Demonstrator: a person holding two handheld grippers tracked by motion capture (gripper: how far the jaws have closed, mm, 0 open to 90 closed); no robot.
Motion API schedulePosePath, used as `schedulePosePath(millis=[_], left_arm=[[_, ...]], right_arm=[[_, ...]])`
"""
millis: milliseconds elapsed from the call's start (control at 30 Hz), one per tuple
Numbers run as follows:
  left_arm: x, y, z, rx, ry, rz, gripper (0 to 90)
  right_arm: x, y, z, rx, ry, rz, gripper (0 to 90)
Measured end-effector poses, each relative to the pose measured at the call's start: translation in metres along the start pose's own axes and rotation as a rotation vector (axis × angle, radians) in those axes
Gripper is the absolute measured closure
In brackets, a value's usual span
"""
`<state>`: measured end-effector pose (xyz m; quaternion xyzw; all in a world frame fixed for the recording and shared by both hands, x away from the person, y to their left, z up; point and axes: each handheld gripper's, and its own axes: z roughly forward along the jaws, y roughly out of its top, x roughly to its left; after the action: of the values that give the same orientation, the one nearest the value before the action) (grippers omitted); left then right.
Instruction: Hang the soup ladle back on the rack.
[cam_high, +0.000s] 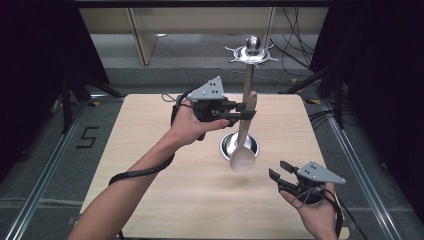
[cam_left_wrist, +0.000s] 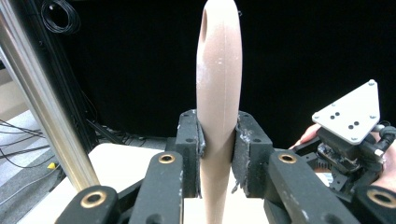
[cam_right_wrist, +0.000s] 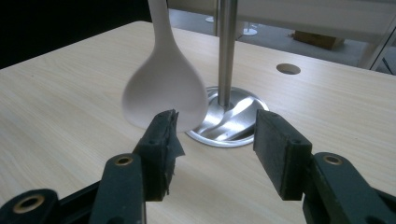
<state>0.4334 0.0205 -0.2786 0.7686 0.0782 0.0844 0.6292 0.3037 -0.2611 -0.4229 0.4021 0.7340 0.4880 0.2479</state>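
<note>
Spoon (cam_high: 243, 150) hanging bowl-down beside the steel stand (cam_high: 248, 85), left gripper (cam_high: 243, 114) clamping its handle.
Smooth pale plastic, rounded bowl hovering over stand's shiny round base; right gripper (cam_high: 277, 170) sitting released nearby, nothing between rough black pads (cam_right_wrist: 163, 140).

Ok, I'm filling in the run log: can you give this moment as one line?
left tongs: shut on spoon handle | spoon: upright, bowl down, over stand base | right tongs: open, empty, near bowl
</note>
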Motion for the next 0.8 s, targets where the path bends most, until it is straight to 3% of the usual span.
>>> schedulePosePath(millis=[133,200,367,500,533,567,800], left_arm=[[0.003,0.005,0.002,-0.005,-0.002,-0.002,73.3],[0.004,0.006,0.002,-0.003,0.0,-0.004,73.2],[0.006,0.011,0.003,-0.007,-0.001,-0.005,73.2],[0.009,0.015,0.004,-0.013,-0.001,-0.017,73.2],[0.01,0.017,0.004,-0.014,0.003,-0.02,73.2],[0.01,0.018,0.004,-0.017,0.002,-0.019,73.2],[0.013,0.028,0.007,-0.014,-0.005,-0.019,73.2]], right_arm=[[0.001,0.0,-0.002,0.022,-0.002,0.035,49.7],[-0.001,0.0,-0.001,0.017,-0.004,0.011,49.6],[0.0,-0.002,0.0,0.013,-0.003,0.045,49.3],[-0.003,-0.002,0.001,0.015,0.005,0.03,49.2],[0.0,-0.002,0.0,0.031,0.001,0.07,49.2],[-0.001,-0.003,0.0,0.025,0.001,0.052,49.2],[-0.001,-0.002,0.0,0.025,0.001,0.056,49.2]])
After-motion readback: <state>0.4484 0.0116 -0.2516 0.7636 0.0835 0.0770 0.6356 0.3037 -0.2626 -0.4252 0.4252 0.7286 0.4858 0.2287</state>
